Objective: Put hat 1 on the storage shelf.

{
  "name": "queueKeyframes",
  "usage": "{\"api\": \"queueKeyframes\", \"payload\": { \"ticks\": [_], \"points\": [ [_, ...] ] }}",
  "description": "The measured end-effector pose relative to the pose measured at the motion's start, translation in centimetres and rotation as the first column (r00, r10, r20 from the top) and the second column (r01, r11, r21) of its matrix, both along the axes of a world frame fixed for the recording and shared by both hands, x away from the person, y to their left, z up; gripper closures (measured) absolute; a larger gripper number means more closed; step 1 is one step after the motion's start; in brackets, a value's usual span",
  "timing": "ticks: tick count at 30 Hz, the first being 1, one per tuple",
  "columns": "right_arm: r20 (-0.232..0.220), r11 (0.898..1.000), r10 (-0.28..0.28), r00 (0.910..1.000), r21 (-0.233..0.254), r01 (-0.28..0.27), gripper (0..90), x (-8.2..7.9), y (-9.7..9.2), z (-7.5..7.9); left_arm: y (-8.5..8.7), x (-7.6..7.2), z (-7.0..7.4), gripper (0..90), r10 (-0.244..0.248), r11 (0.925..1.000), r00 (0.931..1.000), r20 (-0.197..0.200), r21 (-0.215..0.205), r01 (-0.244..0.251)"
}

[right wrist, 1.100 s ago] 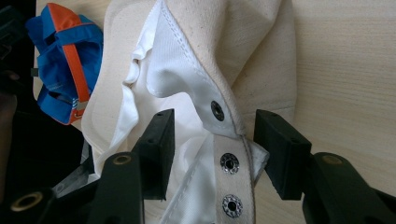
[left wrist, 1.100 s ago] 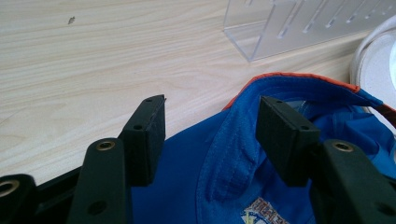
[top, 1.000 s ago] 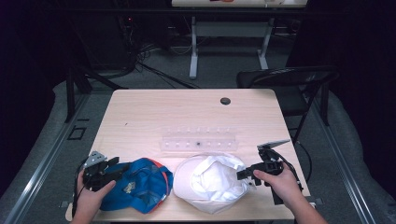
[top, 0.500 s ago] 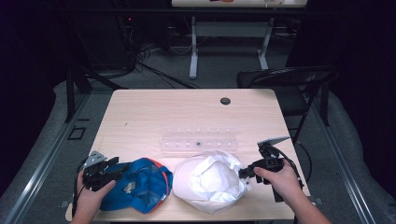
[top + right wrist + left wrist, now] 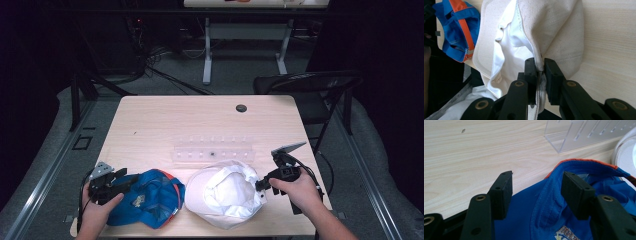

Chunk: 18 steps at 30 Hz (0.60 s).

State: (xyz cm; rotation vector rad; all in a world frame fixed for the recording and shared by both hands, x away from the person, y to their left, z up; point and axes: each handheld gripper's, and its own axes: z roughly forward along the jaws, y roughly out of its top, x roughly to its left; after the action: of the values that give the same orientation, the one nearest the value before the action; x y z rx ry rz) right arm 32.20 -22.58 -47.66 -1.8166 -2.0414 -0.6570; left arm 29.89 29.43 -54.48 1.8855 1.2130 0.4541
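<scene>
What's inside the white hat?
The white hat lies opening-up on the table. Inside you can see its pale lining and seams; nothing else sits in it. The right gripper pinches its rim, and folds hide the deepest part.

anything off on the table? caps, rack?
Nothing damaged or spilled. Both caps lie upside down: the white cap is crumpled, its edge pinched by the right gripper; the blue cap sits between the open left gripper's jaws.

The right gripper [image 5: 261, 186], clamped on the rim of the white cap [image 5: 225, 192], has drawn slightly back toward the near edge of the worktop [image 5: 165, 120]. The cap's rim has lifted and bunched a little with it.
</scene>
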Motion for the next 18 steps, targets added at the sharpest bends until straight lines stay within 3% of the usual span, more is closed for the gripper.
{"api": "queueKeyframes", "payload": {
  "ticks": [4,5,10,11,14,16,18],
  "points": [
    [-0.002,1.0,0.011,0.9999,-0.018,-0.011,81.4,0.1,0.3,0.2,0.0,0.0,0.0,43.2,-0.001,1.0,1.0,0.001,0.001,0.001],
    [0.003,1.0,-0.011,0.9999,-0.02,0.011,81.5,0.0,0.6,0.2,0.0,0.0,0.0,43.1,-0.001,1.0,1.0,0.0,0.001,0.001],
    [-0.017,0.998,0.03,0.9994,-0.051,-0.031,81.6,0.4,0.8,0.6,0.0,0.0,0.0,43.2,-0.002,1.0,1.0,0.001,0.001,0.002],
    [-0.012,0.998,0.011,0.9999,-0.056,-0.012,81.6,0.3,1.0,0.6,0.0,0.0,0.0,43.2,-0.002,1.0,1.0,0.001,0.001,0.002],
    [-0.02,0.997,0.022,0.9996,-0.068,-0.023,81.7,0.5,1.4,0.9,0.0,0.0,0.0,43.2,-0.001,1.0,1.0,0.0,0.0,0.001],
    [-0.035,0.994,0.053,0.998,-0.089,-0.056,81.7,0.7,1.5,1.3,0.0,0.0,0.0,43.2,-0.003,1.0,1.0,0.001,0.001,0.003],
    [-0.024,0.995,0.028,0.9993,-0.094,-0.031,81.8,0.7,1.8,1.6,0.0,0.0,0.0,43.2,-0.003,1.0,1.0,0.001,0.001,0.003]
  ]
}}
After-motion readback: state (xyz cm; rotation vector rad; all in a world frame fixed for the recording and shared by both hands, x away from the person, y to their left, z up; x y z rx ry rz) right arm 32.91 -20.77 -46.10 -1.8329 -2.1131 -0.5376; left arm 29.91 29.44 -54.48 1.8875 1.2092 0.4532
